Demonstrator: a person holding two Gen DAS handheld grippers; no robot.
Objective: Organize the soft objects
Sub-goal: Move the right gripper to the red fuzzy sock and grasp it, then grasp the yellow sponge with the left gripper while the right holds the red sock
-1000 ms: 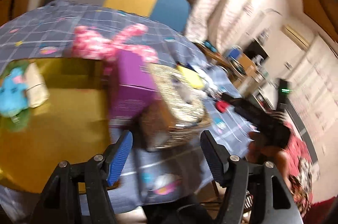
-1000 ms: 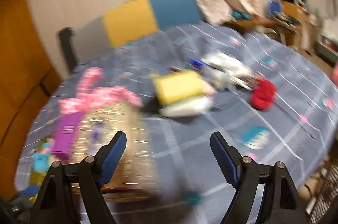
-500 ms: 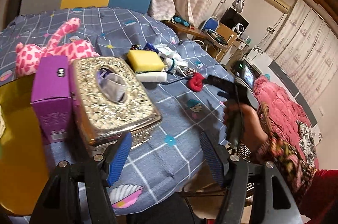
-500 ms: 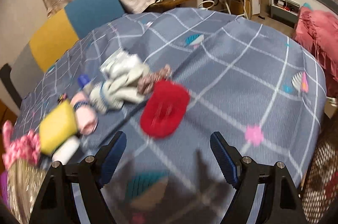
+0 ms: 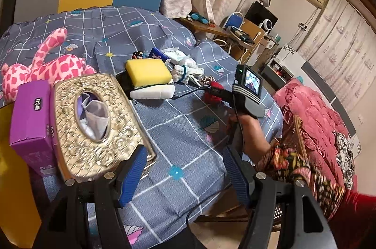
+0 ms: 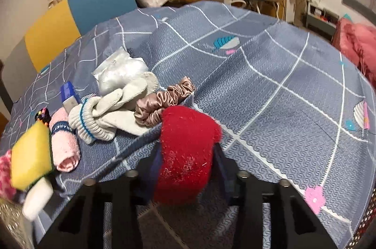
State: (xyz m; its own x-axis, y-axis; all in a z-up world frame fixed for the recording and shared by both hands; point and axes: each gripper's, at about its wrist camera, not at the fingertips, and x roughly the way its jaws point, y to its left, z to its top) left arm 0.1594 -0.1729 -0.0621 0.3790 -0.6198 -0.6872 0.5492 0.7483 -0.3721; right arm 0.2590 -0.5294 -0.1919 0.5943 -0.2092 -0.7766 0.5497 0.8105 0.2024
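Right tool [image 6: 188,162] advanced since half second ago, now clamped on red plush [image 6: 186,152]; left tool [image 5: 185,176] spread, hovering low.

sponge [image 5: 148,72] on foam block [image 5: 152,92], tissue box [image 5: 94,122] left (nearer), gloves [image 5: 185,71] right

We see warm, dim indoor light in both views, black fisheye vignetting in the corners and bent edges. The yellow sponge [image 6: 29,155] at lower left of the right view blurs.
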